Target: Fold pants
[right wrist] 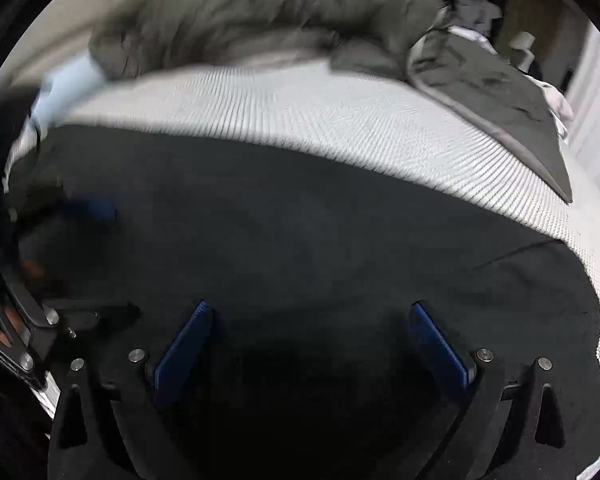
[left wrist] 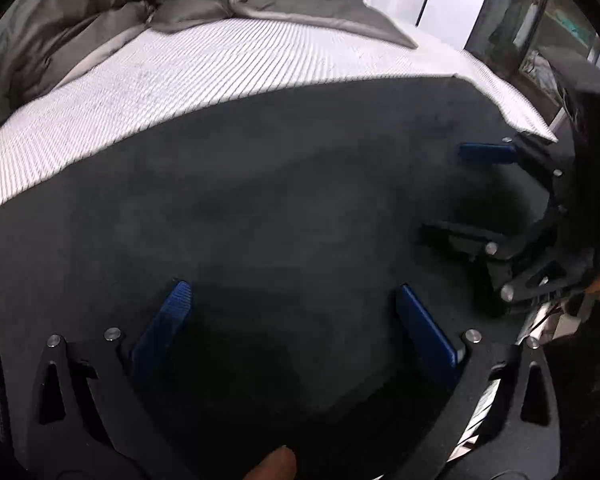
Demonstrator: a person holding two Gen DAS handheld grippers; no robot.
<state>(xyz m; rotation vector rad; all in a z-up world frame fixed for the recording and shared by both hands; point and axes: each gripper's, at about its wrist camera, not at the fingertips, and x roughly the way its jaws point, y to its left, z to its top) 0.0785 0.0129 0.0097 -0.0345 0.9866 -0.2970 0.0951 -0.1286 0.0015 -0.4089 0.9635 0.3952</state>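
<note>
Pants (left wrist: pixel 260 208) lie flat beneath both wide-open grippers, left gripper (left wrist: pixel 292 300), right gripper (right wrist: pixel 310 312).

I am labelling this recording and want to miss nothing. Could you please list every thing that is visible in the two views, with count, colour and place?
pants: one, dark grey-black, spread flat on the near part of the bed.
bed cover: one, white with fine ribs, under the pants.
duvet: one, grey-olive, bunched along the far side of the bed.
pale cloth: white, at the far right bed edge; kind unclear.
left tool: one, black with blue pads, open above the pants.
right tool: one, black with blue pads, open above the pants.
fingertip: one, bottom edge of the left view.
</note>
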